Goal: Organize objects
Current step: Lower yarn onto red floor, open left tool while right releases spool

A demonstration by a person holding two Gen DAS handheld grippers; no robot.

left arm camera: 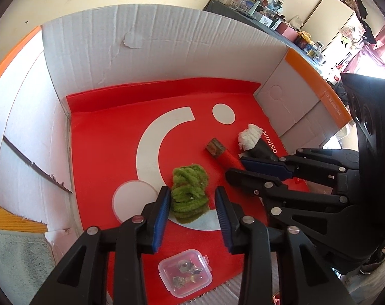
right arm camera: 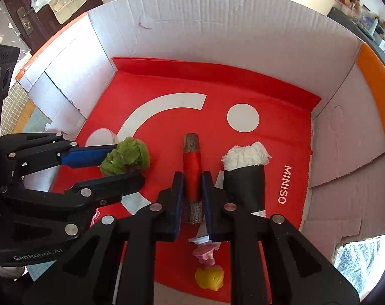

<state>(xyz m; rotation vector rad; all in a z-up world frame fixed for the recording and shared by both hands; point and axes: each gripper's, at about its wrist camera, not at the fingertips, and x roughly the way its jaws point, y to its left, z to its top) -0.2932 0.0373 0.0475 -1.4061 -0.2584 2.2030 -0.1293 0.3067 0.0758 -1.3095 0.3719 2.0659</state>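
Note:
A green fuzzy bundle [left arm camera: 189, 190] lies on the red MINISO bag [left arm camera: 103, 152] that lines the cardboard box. My left gripper [left arm camera: 192, 192] straddles it with jaws open: the left pad brushes the fuzz and the right pad stands clear. From the right wrist, the same gripper [right arm camera: 127, 164] reaches in from the left around the bundle [right arm camera: 127, 155]. A wooden stick wrapped in red thread [right arm camera: 191, 152] lies just right of centre. My right gripper [right arm camera: 192, 175] is shut on its red middle, both ends showing. In the left wrist view that gripper [left arm camera: 235, 169] covers the near end of the stick [left arm camera: 217, 152].
A black roll with a white fluffy top [right arm camera: 243, 175] lies right of the stick. A clear plastic case of trinkets [left arm camera: 184, 273] sits near the front edge. A pink figure [right arm camera: 205, 253] and a yellow toy [right arm camera: 210, 278] lie under my right gripper. White cardboard walls [right arm camera: 217, 25] enclose the floor.

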